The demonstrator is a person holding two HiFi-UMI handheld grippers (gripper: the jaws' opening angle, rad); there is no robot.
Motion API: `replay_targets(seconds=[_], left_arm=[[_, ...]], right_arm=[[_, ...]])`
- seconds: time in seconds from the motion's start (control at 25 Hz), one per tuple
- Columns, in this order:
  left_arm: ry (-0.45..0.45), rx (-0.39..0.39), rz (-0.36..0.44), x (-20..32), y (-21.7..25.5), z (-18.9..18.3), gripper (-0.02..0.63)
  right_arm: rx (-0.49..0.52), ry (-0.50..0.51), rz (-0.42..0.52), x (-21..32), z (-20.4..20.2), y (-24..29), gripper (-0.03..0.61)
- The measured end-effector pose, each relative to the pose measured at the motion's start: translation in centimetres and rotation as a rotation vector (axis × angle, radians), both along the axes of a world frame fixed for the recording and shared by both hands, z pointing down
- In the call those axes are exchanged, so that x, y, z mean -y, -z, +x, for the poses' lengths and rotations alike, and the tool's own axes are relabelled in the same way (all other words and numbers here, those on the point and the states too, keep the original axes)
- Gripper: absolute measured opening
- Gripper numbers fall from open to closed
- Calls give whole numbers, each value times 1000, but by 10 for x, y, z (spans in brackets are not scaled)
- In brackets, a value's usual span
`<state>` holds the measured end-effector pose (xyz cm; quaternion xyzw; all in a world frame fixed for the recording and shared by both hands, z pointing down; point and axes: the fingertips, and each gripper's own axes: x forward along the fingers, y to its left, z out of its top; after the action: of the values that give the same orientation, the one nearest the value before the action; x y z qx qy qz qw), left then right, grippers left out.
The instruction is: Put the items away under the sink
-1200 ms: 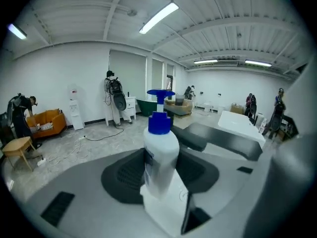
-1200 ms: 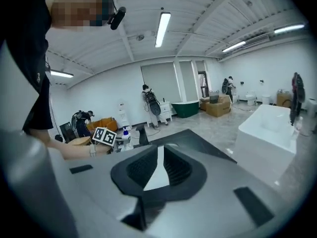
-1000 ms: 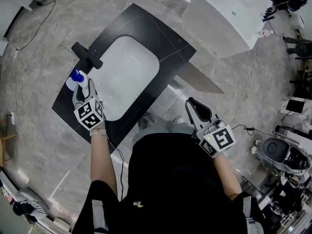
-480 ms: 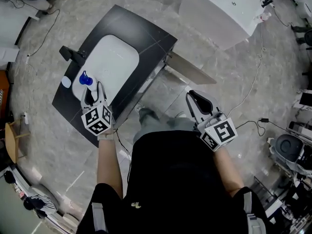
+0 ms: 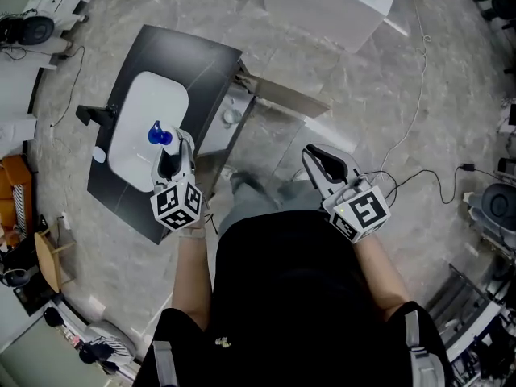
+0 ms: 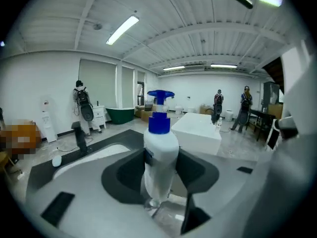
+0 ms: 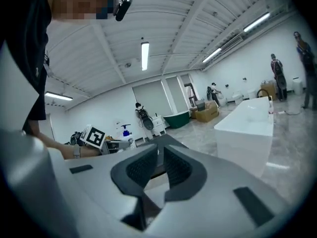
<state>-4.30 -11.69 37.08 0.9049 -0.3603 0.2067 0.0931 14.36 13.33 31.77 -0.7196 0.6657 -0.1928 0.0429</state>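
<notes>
Pump bottle [image 5: 160, 136]: lifted off the dark surface [image 5: 208, 63], now clamped upright in left gripper [image 5: 171, 156] jaws, seen against the sink basin [image 5: 135, 123] at frame left. Right gripper [image 5: 313, 153] jaws closed, empty. Stowing underneath still ahead.

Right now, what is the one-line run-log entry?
left gripper: shut on white pump bottle with blue cap | right gripper: shut, empty | stage: not yet stowed
</notes>
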Motion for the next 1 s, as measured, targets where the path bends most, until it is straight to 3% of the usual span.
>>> replay_targets(seconds=[0.28,0.52,0.76,1.0], left_arm=[[-189,11,-35,-54,-17,71,204],[-341,44,-94,-80,-81,121,204],[-445,82,-85,-92,-131,138,204],[-524,110,-105,-97,-192,140,204]], right_arm=[[30,-115,-32,-46,25,-23,55],[57,-212,-92,-60,47,-73,54],[94,-289,-131,-63,51,-110,54],[139,-297,-154,-37,43,-162,55]])
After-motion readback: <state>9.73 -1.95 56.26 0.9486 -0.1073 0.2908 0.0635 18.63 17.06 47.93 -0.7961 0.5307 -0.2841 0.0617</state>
